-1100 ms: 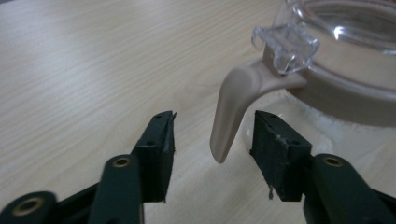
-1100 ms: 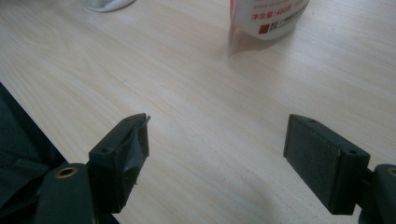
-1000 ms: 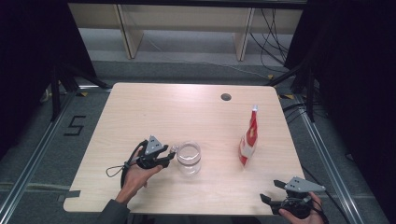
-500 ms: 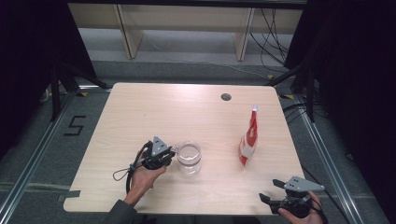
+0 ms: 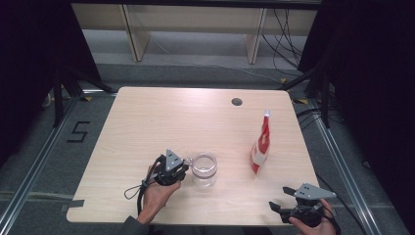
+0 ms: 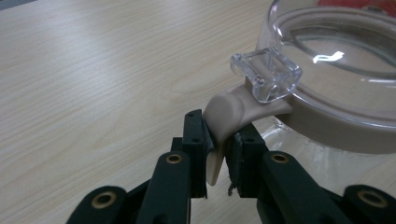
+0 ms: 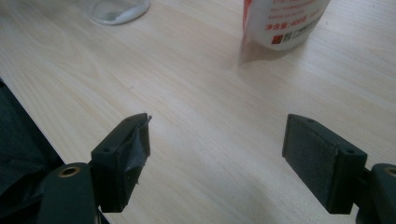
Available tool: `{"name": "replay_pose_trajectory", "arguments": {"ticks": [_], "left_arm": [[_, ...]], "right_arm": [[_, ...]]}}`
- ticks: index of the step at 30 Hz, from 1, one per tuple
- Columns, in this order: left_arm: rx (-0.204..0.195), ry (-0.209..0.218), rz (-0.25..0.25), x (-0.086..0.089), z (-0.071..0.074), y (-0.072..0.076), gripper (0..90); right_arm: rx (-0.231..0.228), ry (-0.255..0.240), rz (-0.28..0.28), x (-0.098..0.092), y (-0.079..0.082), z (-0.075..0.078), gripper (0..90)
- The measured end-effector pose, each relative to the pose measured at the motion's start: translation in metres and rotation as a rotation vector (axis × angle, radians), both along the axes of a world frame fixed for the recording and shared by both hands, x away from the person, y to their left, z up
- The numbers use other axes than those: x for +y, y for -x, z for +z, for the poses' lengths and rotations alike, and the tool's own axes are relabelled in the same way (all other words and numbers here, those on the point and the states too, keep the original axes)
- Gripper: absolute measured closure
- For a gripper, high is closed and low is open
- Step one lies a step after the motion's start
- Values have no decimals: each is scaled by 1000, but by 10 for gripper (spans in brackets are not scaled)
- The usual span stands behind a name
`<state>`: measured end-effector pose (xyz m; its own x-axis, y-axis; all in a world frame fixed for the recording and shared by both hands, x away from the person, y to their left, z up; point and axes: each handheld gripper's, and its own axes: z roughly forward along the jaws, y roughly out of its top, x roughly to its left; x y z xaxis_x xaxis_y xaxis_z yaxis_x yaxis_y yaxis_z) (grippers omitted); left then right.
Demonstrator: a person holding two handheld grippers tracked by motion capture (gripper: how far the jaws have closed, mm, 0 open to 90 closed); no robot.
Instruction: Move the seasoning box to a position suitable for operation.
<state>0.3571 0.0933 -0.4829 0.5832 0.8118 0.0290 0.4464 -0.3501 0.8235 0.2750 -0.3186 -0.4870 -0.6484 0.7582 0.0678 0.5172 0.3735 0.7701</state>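
Note:
A clear glass jar [image 5: 204, 169] with a beige collar and handle [image 6: 229, 107] stands on the wooden table [image 5: 161, 122], front centre. My left gripper [image 5: 185, 164] is at the jar's left side. In the left gripper view its jaws [image 6: 219, 154] have just been closing, and they now pinch the beige handle below a clear lid latch [image 6: 267, 74]. A red and white pouch [image 5: 260, 147] stands upright to the right. My right gripper [image 5: 280, 198] rests open at the front right edge, its pads [image 7: 130, 144] wide apart over bare wood, short of the pouch [image 7: 280, 23].
A round cable hole [image 5: 237, 102] sits near the table's far edge. Wooden shelving [image 5: 195, 29] stands beyond the table. A "5" mark [image 5: 78, 132] is on the floor at left. Dark curtains flank both sides.
My left gripper has slid right to the jar and its jaws have closed on the beige handle. The right gripper, the jar and the pouch have stayed put.

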Motion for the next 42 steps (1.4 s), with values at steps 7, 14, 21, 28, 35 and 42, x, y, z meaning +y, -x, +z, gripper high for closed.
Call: {"name": "replay_pose_trajectory", "arguments": {"ticks": [7, 14, 21, 28, 35, 42], "left_arm": [[1, 3, -13, -7, 0, 6, 781], [0, 9, -9, -14, 1, 9, 783], [15, 34, -21, -14, 0, 12, 774], [25, 52, -36, -10, 1, 17, 768], [25, 47, -52, -9, 2, 20, 770], [26, 49, -60, -10, 3, 23, 765]], "right_arm": [[-14, 6, 17, 2, -2, 0, 244], [-12, -2, 24, 1, -2, 0, 244], [3, -8, 18, 3, -1, 0, 243], [-5, -1, 39, 2, -3, -1, 244], [-20, 11, 29, 1, -4, -2, 244], [18, -2, 21, 4, -2, -2, 245]]}}
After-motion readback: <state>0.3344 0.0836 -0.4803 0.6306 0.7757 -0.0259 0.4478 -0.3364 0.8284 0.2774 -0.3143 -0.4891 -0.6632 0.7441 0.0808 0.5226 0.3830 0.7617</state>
